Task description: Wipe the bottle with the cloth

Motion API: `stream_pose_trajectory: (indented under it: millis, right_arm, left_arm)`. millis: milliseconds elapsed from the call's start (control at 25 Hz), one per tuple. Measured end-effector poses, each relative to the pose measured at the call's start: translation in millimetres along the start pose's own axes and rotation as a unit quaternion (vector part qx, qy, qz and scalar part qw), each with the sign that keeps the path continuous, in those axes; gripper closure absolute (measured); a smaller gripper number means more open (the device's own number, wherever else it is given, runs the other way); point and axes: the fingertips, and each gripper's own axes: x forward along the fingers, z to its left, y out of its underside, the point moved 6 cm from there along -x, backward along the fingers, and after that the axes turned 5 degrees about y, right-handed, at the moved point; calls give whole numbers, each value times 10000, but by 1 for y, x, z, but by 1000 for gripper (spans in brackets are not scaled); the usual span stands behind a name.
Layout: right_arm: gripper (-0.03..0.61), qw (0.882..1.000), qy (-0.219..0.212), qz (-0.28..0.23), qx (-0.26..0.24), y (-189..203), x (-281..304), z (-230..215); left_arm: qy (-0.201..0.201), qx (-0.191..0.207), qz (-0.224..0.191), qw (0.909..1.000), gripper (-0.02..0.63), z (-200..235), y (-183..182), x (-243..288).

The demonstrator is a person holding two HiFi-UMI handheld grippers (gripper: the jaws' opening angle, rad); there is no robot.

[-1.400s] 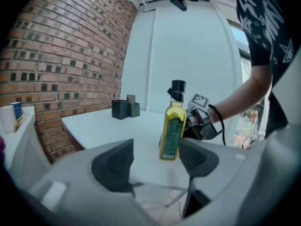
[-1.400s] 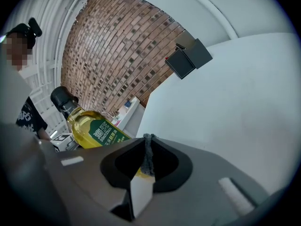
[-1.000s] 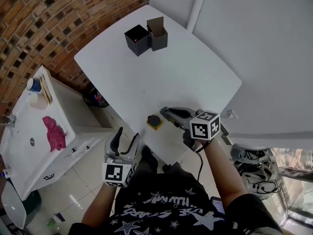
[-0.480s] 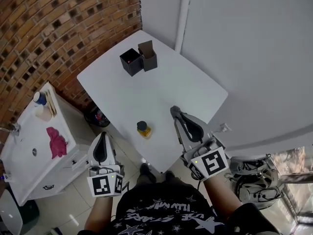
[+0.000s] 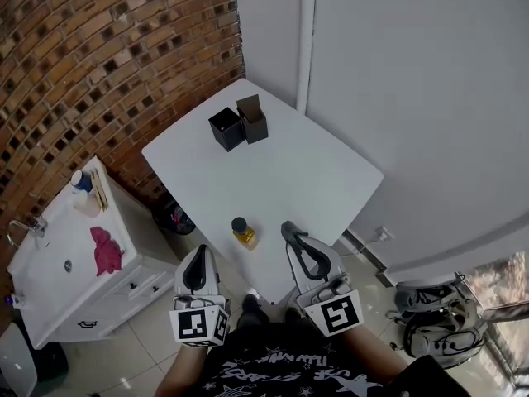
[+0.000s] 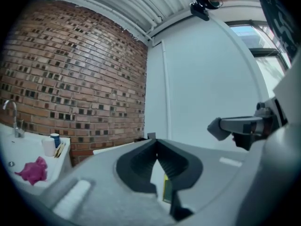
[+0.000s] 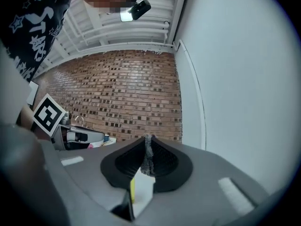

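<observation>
A small yellow bottle [image 5: 241, 232] with a black cap stands upright near the front edge of the white table [image 5: 289, 164]. My left gripper [image 5: 198, 253] hangs over the floor, left of the bottle and short of the table edge. In its own view the left gripper [image 6: 155, 145] is shut with nothing between the pads. My right gripper [image 5: 288, 228] hovers at the table's front edge, just right of the bottle. Its jaws [image 7: 148, 142] are shut on a thin grey fuzzy strip [image 7: 148, 159] that looks like cloth. A pink cloth [image 5: 106, 251] lies on the sink cabinet.
Two black boxes [image 5: 226, 128] [image 5: 252, 118] stand at the table's far side. A white sink cabinet [image 5: 58, 255] with a faucet and cups stands left along the brick wall. A grey bag [image 5: 430, 304] lies on the floor at right. White walls close the far side.
The left gripper's jaws have gone from apart to shut. The right gripper has drawn back from over the table to its front edge. The bottle stands where it was.
</observation>
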Motion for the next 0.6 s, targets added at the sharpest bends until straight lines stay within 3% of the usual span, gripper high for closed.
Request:
stream_pose_trajectory:
  millis: [600]
  right_arm:
    - [538, 9989, -474, 14, 61, 1, -6, 5]
  left_arm:
    - [128, -23, -12, 9999, 610, -30, 13, -10]
